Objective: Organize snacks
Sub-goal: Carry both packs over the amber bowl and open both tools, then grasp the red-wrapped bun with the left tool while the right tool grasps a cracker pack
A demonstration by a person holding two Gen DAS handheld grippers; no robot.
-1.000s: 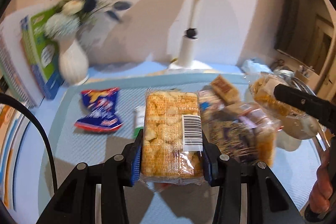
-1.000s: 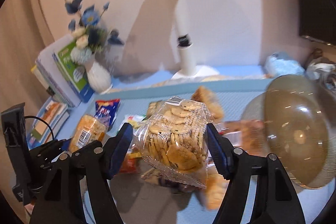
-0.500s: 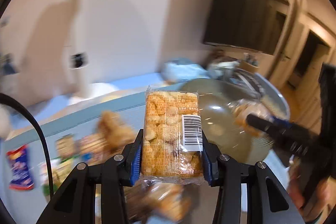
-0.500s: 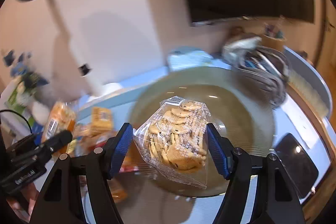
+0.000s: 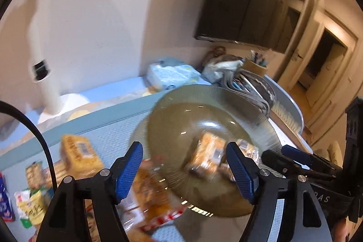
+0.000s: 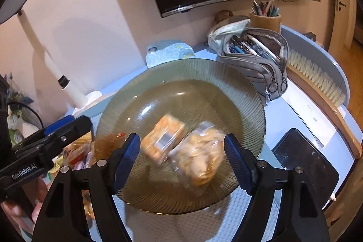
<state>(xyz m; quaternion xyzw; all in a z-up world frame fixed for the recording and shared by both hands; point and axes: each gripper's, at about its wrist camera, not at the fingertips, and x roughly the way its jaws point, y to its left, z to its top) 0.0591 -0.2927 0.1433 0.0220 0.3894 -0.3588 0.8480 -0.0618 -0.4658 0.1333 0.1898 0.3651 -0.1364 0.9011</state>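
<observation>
Blue table (image 6: 301, 106) holds a glass plate (image 6: 158, 74) with two snack packs (image 6: 199, 151); both grippers (image 6: 181, 158) have just spread open, empty. Only the right view shows the pencil case (image 6: 256, 56).

plates (image 6: 238, 87): 1 | snack packs on plate (image 6: 165, 140): 2

White lettering reading "GenRobot.AI" stood on the black body of the left tool (image 6: 68, 128), seen from the right wrist. In the left wrist view, the right tool (image 5: 292, 160) bore pale letters, partly cut off, of which only "AS" could be read. Print on the snack packets was too blurred.
</observation>
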